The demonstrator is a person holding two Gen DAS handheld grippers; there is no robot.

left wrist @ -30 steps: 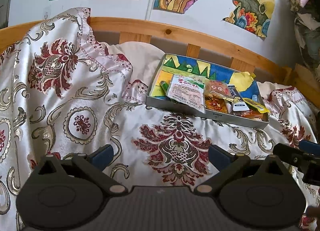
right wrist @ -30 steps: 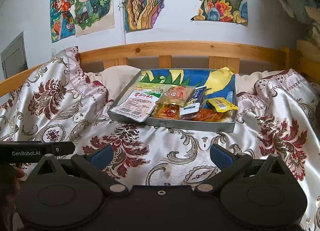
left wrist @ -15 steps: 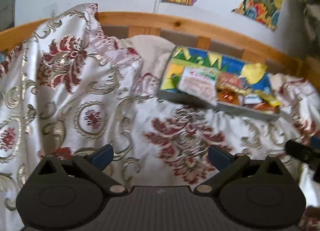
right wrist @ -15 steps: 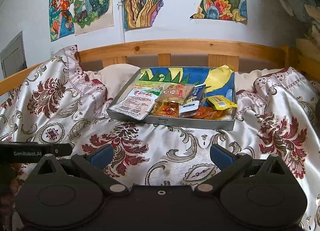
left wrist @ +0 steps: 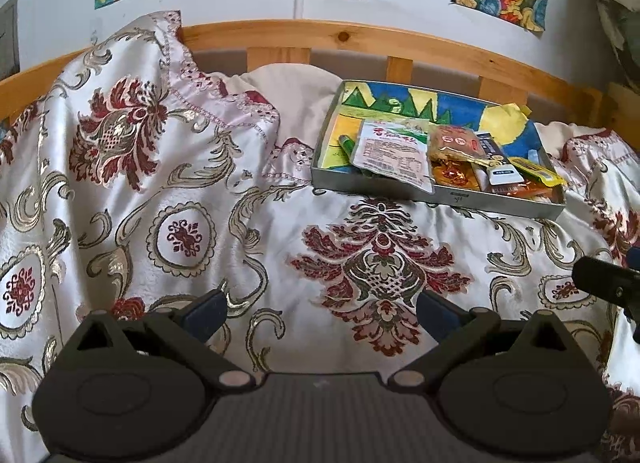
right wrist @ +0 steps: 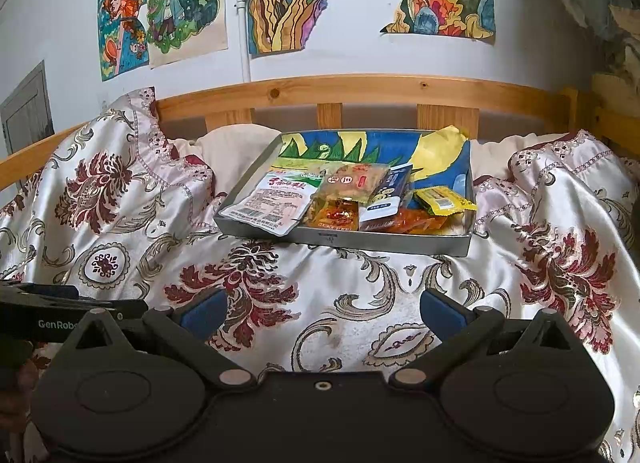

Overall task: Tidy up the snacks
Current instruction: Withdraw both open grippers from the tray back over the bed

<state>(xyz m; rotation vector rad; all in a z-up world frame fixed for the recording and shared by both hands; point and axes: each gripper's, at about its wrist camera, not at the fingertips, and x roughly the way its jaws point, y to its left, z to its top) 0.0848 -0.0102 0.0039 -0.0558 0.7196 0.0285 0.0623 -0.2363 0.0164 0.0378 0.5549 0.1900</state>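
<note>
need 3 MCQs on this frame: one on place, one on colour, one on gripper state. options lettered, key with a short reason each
1. Where do the snacks lie?
A. loose on the bedspread
B. in the tray
C. on the floor

2. What colour is the small packet at the right end of the tray?
A. yellow
B. purple
C. white

3. How do the left gripper and the right gripper stand?
A. both shut on packets
B. one open, one shut
C. both open and empty

Key: 1 B, every packet sits inside the tray's rim on the bedspread. 2 A, its wrapper is yellow. 3 C, in each wrist view the fingers are wide apart with only cloth between them.
</note>
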